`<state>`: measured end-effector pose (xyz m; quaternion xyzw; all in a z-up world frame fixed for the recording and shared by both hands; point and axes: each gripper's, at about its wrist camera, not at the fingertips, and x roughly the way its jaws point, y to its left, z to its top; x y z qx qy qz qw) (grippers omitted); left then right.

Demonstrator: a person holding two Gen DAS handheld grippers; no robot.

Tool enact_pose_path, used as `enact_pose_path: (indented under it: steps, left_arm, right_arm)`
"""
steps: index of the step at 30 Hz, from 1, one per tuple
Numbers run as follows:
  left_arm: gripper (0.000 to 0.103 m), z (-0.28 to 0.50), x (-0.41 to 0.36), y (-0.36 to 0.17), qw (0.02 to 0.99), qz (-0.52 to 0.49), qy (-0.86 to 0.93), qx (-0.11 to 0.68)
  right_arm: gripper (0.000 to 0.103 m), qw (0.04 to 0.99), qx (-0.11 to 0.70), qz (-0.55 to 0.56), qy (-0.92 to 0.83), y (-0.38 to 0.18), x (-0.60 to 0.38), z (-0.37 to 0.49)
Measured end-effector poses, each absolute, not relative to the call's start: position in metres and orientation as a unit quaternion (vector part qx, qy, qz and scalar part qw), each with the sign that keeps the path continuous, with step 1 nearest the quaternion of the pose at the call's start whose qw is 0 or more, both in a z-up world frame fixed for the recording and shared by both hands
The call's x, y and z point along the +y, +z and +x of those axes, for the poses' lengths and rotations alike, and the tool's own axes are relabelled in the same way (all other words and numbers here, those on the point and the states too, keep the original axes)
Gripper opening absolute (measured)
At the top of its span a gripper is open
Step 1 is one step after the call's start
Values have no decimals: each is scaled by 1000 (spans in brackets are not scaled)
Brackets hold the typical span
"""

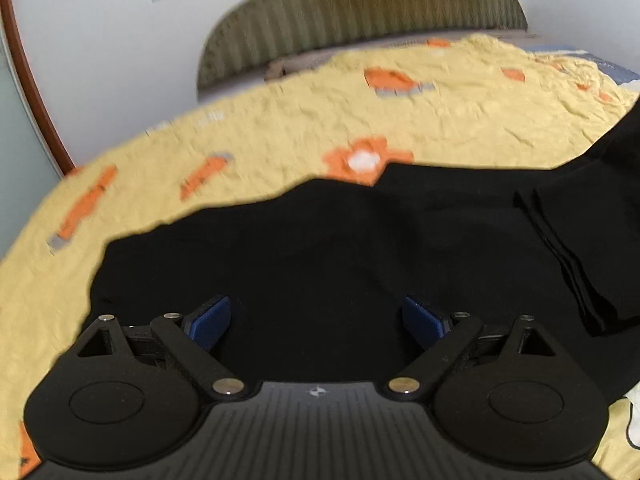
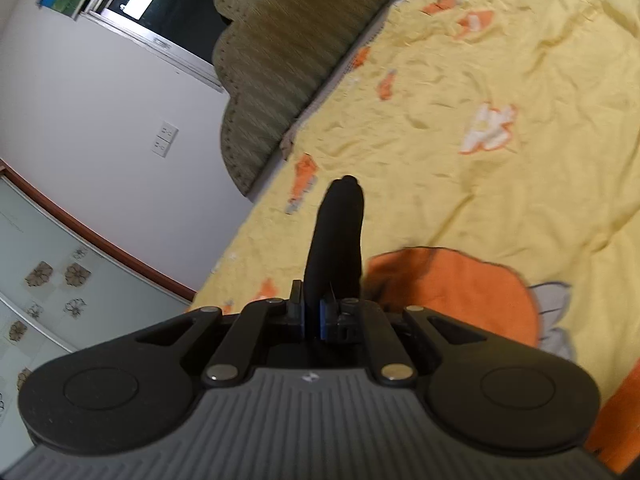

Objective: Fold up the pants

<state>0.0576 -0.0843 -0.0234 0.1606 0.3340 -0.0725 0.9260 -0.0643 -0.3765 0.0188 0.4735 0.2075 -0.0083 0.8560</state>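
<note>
Black pants [image 1: 320, 248] lie spread on a yellow bedspread [image 1: 280, 120], with folded layers stacked at the right [image 1: 580, 248]. My left gripper [image 1: 316, 322] hovers over the dark cloth, its blue pads [image 1: 212, 320] standing wide apart with nothing pinched between them. In the right wrist view, my right gripper [image 2: 314, 316] is shut on an edge of the black pants [image 2: 338, 236], which sticks up and forward from between the pads, lifted off the bedspread [image 2: 480, 180].
A green ribbed headboard [image 1: 360, 12] stands at the far end of the bed against a white wall. Orange and grey prints dot the bedspread. A window [image 2: 160, 4] and a wall socket [image 2: 164, 140] are on the wall.
</note>
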Motion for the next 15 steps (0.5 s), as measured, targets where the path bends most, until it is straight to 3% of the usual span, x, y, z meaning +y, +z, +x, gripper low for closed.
enact_pose_path:
  steps: [15]
  left_arm:
    - [93,56,25,10,954,117,37,274]
  right_arm:
    - [8,875,207,436,33,81,-285,-10]
